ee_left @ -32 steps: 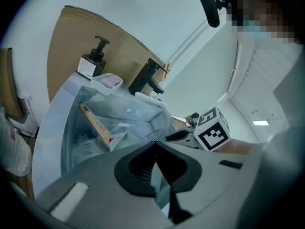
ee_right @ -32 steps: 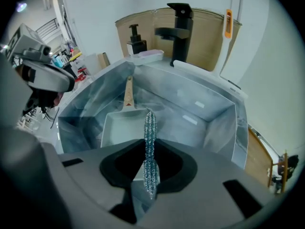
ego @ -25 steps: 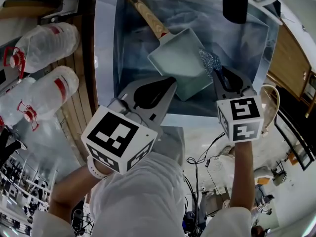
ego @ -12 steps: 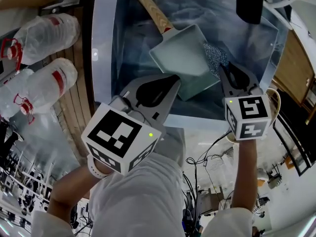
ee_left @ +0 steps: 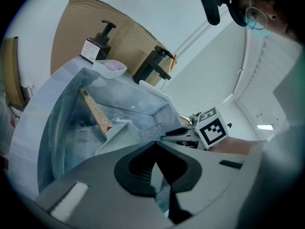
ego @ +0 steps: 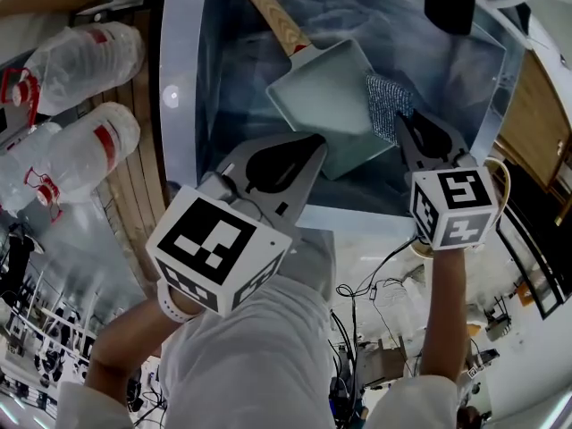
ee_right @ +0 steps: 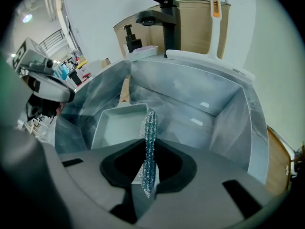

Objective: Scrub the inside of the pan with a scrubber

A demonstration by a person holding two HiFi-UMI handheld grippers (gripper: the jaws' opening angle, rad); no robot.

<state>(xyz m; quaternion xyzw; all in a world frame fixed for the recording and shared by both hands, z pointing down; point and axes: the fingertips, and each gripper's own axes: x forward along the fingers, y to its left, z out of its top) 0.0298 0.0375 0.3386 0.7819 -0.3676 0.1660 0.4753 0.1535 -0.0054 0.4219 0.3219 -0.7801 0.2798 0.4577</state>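
**Sink and slatted table**

A steel sink [ego: 183, 105] carries the square pale pan [ego: 326, 105], which lies flat on its floor with the wooden handle [ego: 273, 16] angled toward the far left corner. On the far rim stand a black faucet [ee_right: 164, 18], a soap dispenser [ee_right: 129, 39] and a small dish [ee_left: 110, 68]. Beside the left edge, two clear bottles [ego: 85, 70] lie on a wooden slatted table [ego: 143, 195].

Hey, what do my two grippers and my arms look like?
The left gripper and right gripper are grey, wedge-shaped, with black-lined fingers. Each carries a white cube printed with black square markers. The person wears a white top and a white band at the left wrist.
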